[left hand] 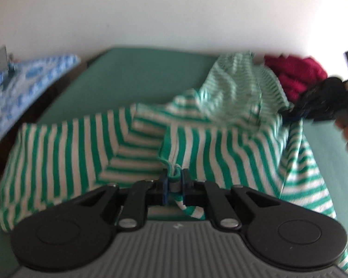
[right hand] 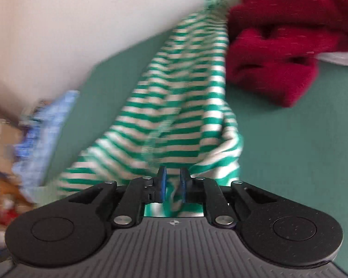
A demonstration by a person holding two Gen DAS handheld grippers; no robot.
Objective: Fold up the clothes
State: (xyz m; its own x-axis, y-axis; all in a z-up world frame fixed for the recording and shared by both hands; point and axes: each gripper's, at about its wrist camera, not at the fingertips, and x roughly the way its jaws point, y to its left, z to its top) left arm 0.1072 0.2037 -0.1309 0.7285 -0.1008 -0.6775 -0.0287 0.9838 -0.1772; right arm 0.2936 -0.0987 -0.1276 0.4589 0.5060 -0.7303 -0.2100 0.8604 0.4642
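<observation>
Two tools pinch the rumpled green-and-white striped garment (left hand: 197, 136).

Bright, even daylight; heavy motion blur, worst at left of right-wrist view; fisheye-bent edges, dark corners.

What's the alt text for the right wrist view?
The right gripper is shut on a bunched edge of a green-and-white striped shirt, which stretches away over a green table. A dark red sweater lies crumpled beside it at upper right, and a blue patterned cloth shows blurred at left.
</observation>
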